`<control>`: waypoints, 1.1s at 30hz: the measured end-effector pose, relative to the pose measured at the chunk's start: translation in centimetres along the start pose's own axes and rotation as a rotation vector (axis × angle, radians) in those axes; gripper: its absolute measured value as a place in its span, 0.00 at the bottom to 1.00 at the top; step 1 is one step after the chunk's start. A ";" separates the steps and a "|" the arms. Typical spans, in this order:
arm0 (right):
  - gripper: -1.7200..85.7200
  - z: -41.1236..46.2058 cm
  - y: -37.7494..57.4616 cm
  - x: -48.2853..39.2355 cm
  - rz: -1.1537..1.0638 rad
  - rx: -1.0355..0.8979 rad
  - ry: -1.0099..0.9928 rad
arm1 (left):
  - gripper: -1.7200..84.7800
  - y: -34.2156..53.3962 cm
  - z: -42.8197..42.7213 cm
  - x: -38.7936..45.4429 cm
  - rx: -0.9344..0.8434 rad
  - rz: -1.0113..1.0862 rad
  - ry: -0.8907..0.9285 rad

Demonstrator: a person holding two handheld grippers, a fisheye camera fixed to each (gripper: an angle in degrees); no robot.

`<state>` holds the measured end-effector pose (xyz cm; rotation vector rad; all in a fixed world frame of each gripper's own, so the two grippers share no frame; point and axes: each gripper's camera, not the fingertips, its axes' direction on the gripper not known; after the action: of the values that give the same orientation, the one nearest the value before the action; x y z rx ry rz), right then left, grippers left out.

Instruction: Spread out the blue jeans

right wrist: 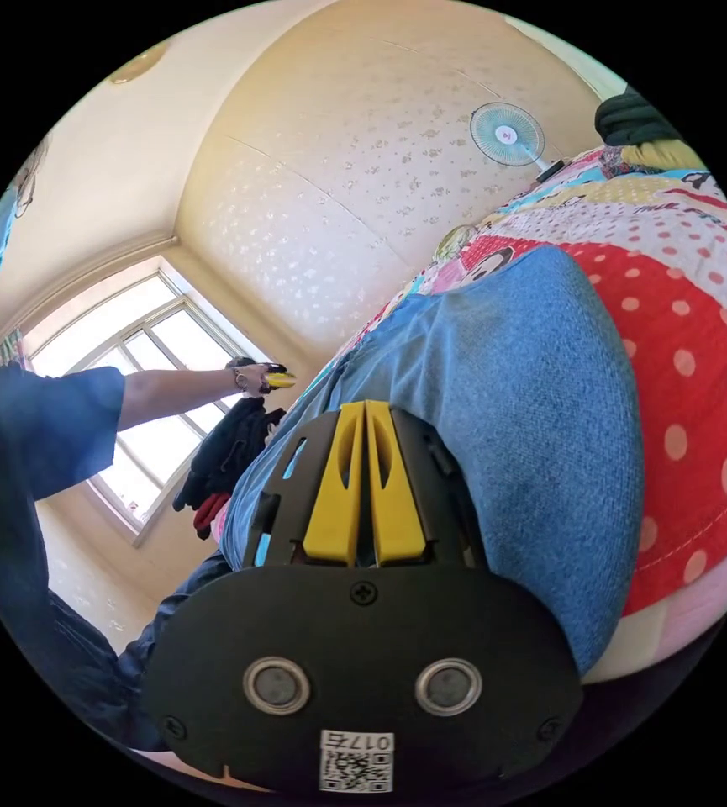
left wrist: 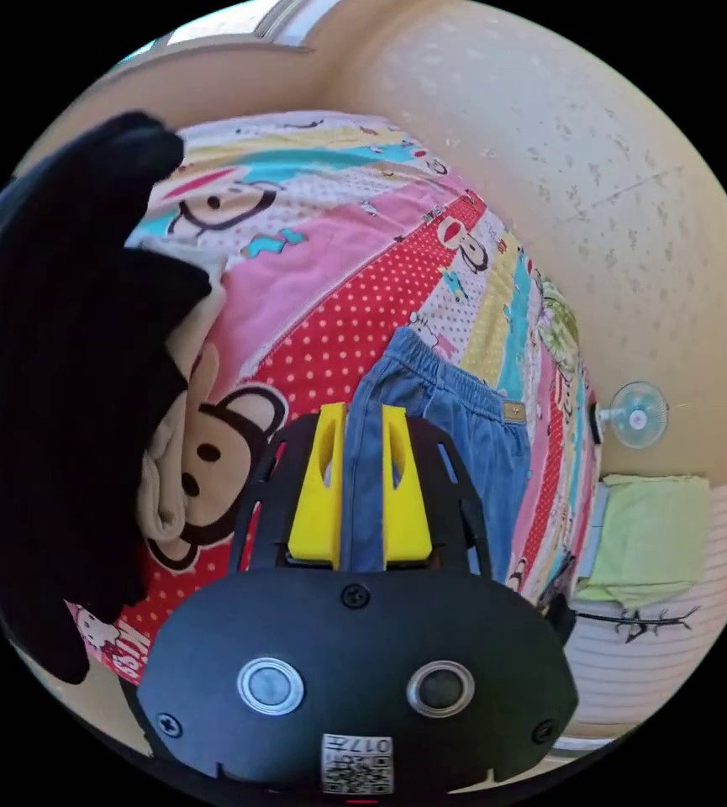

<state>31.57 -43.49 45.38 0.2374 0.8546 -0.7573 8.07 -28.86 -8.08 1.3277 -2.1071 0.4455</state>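
Right gripper point(right wrist: 366, 412) fingers closed at jeans point(right wrist: 497, 395) hem, grip unclear; left gripper point(left wrist: 363, 420) fingers slightly apart astride a jeans fold on the bed point(left wrist: 338, 277); pull edges outward evenly, low.

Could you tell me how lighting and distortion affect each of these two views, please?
Left gripper view: even daylight, fisheye bending the wall; a dark garment sits close and soft. Right gripper view: the window is blown out, the blue jeans sharp and bulging.
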 end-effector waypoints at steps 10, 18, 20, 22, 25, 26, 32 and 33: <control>0.06 0.8 -1.9 0.7 0.131 -0.149 -0.039 | 0.12 22.1 -0.7 -12.5 -0.586 0.054 0.299; 0.12 -10.9 -3.1 -3.5 0.181 0.191 0.578 | 0.12 38.0 -9.6 -16.6 -0.723 0.363 0.161; 0.12 -9.3 -2.2 -0.6 0.273 0.034 0.536 | 0.12 39.6 -11.6 -15.7 -0.690 0.489 0.151; 0.10 -6.8 -1.7 0.7 0.303 -0.102 0.416 | 0.12 41.2 -13.5 -13.9 -0.637 0.683 0.089; 0.07 -6.5 -0.5 -4.3 0.055 -0.041 0.263 | 0.13 44.7 -15.7 -10.6 -0.509 1.002 -0.075; 0.06 -5.5 0.1 -6.6 -0.080 -0.064 0.146 | 0.13 45.9 -16.2 -9.8 -0.465 1.060 -0.102; 0.10 5.7 5.8 -11.8 -0.410 -0.817 -0.260 | 0.15 46.9 -15.0 -10.1 -0.466 0.948 0.109; 0.10 6.0 6.6 -12.1 -0.433 -0.847 -0.263 | 0.16 46.7 -14.3 -10.5 -0.470 0.906 0.136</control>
<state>34.59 -35.50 57.68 -0.8052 0.9124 -0.7377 -26.04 7.23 -2.36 0.0330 -2.3954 0.3374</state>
